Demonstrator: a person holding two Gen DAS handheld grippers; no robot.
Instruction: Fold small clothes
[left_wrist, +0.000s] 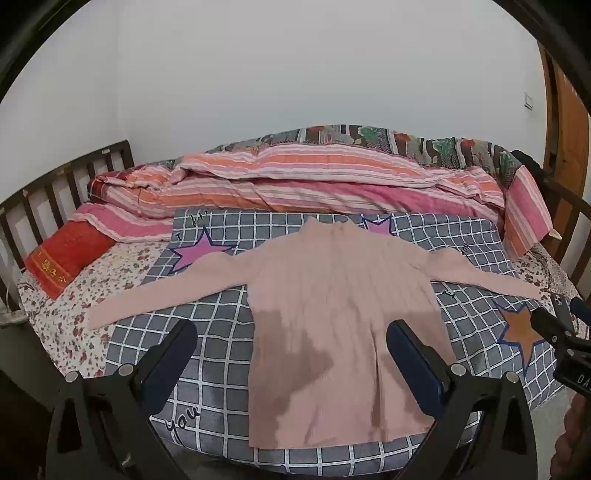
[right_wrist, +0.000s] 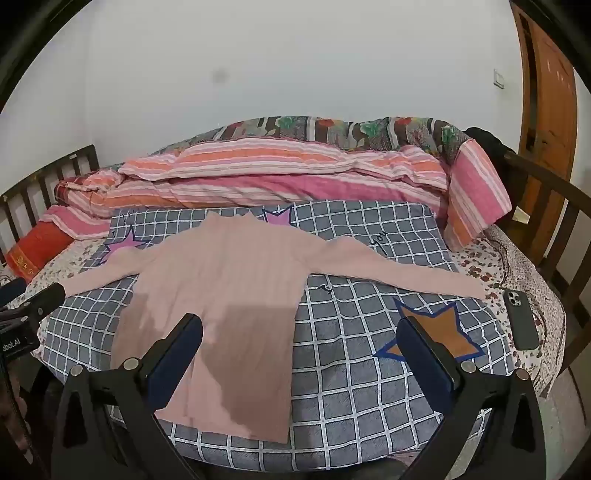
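Sweater (left_wrist: 332, 314), pink and ribbed, lies flat on a checked blanket (left_wrist: 207, 325) on the bed, collar far, hem near, both sleeves spread out left and right. It looks light, soft and limp, likely to sag and wrinkle when lifted; a darker patch low on the front may be damp or a shadow. Good holds would be a sleeve cuff or a shoulder, pinching a single layer. The left gripper (left_wrist: 291, 354) and the right gripper (right_wrist: 301, 350) both stand wide and empty above the near part.
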